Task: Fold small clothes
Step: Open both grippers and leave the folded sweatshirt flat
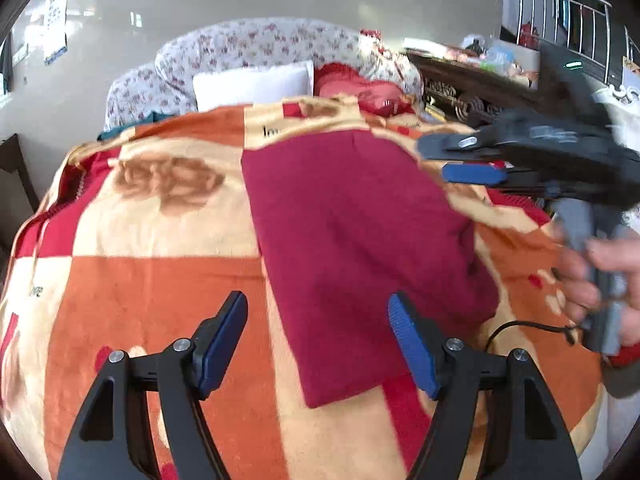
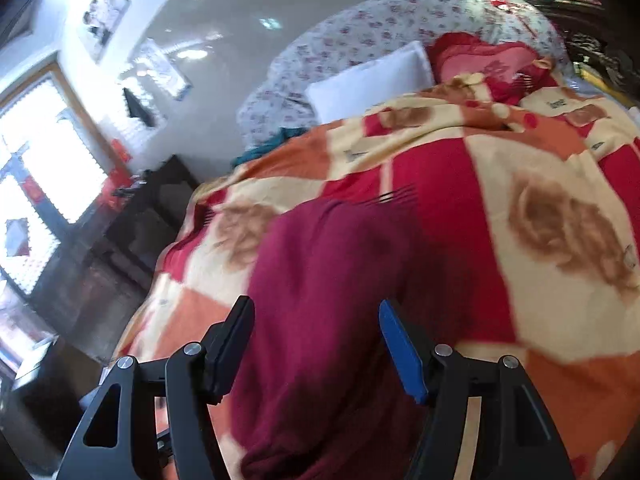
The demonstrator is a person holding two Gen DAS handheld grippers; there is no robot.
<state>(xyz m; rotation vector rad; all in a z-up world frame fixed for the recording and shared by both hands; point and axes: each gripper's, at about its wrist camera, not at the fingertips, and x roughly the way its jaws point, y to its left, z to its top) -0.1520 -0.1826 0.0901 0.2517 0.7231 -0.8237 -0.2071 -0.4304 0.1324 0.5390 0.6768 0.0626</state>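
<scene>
A: Any containers holding things?

B: None to report. Just a bed (image 1: 160,288) under a checked orange, cream and red blanket (image 1: 168,216). At its head, a white pillow (image 1: 252,86) propped against a floral quilt (image 1: 248,46), with a red cushion (image 1: 360,88) just beside.

A: And the clothing?

B: Lying flat on the blanket: a dark red garment (image 1: 352,240), folded into a long strip running from the near edge toward the pillow. Seen again from the right wrist view (image 2: 320,320), blurred, filling the lower middle.

A: Left gripper?

B: Left gripper (image 1: 318,338) hovering above the near end of the garment, jaws spread wide, nothing pinched between the blue pads (image 1: 412,352). No visible contact with the cloth.

A: Right gripper?

B: Right gripper (image 2: 316,344) likewise spread wide, empty, pointing down over the garment. Also visible in the left wrist view (image 1: 460,160), at the garment's far right side, blurred, held by a hand (image 1: 592,276). Touching the cloth or not: cannot tell.
</scene>
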